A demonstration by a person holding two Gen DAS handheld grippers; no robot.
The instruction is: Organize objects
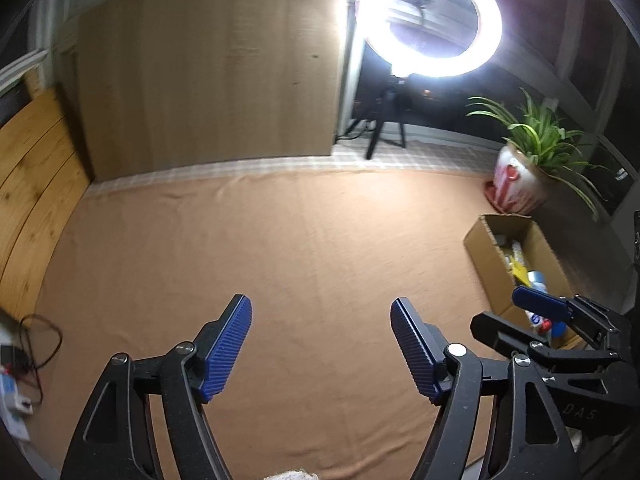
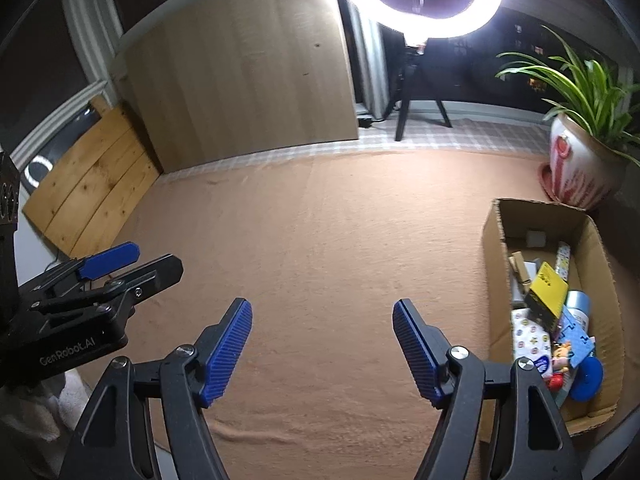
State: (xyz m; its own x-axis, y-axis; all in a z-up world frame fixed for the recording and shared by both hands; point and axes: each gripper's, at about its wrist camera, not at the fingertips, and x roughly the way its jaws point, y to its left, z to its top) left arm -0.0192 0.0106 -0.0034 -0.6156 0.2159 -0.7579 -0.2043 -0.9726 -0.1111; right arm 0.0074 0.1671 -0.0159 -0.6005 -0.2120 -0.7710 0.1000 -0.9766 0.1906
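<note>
Right wrist view: your right gripper [image 2: 322, 348] and left gripper [image 1: 320, 346] gape empty; next, pick from the box [image 2: 494, 280].

- Left black two-finger gripper [image 1: 321, 344] with ribbed blue pads tilts downward, jaws spread wide, nothing between them.
- Right black two-finger gripper [image 2: 322, 346] with matching blue pads sits just beside it, likewise tilted, spread and empty.

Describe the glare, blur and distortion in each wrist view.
Left wrist view: ring light blows out to white, left edge smeared by motion blur, wooden panel bowed by fisheye. Right wrist view: same glare up top, cardboard box contents sharp, corners dark.
</note>
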